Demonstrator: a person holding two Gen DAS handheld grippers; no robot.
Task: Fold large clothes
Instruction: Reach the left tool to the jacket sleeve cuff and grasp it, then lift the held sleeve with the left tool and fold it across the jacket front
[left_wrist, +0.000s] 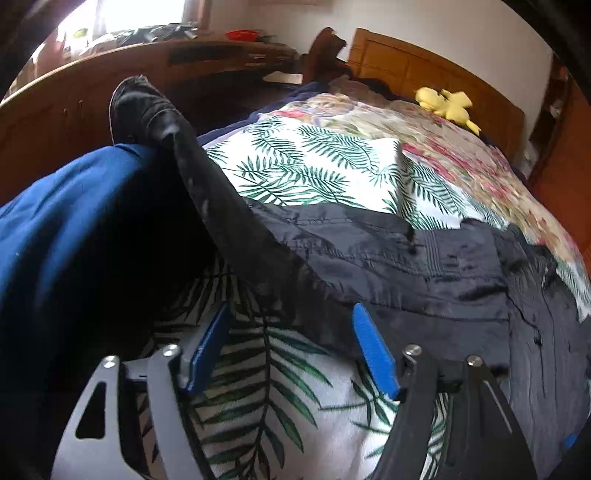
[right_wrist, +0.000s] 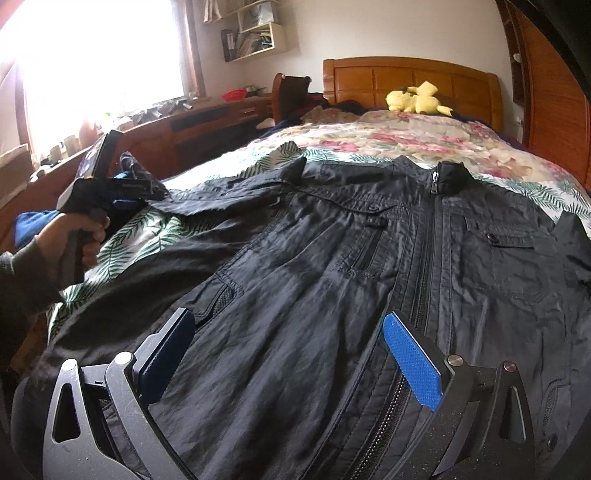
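Note:
A black zip-front jacket (right_wrist: 332, 266) lies face up on the bed, collar toward the headboard. My right gripper (right_wrist: 288, 332) is open just above its lower front, beside the zipper (right_wrist: 424, 258). My left gripper (left_wrist: 291, 321) is open over the leaf-print sheet at the jacket's left sleeve (left_wrist: 229, 210). The sleeve runs up and left, and its cuff (left_wrist: 144, 107) rests on a blue garment (left_wrist: 62, 229). The left gripper also shows in the right wrist view (right_wrist: 136, 192), held by a hand at the sleeve end.
The bed has a leaf-print sheet (left_wrist: 303, 162) and a floral quilt (right_wrist: 388, 140). A yellow plush toy (right_wrist: 417, 98) lies by the wooden headboard (right_wrist: 406, 77). A wooden desk (right_wrist: 207, 125) with clutter runs along the left under a bright window.

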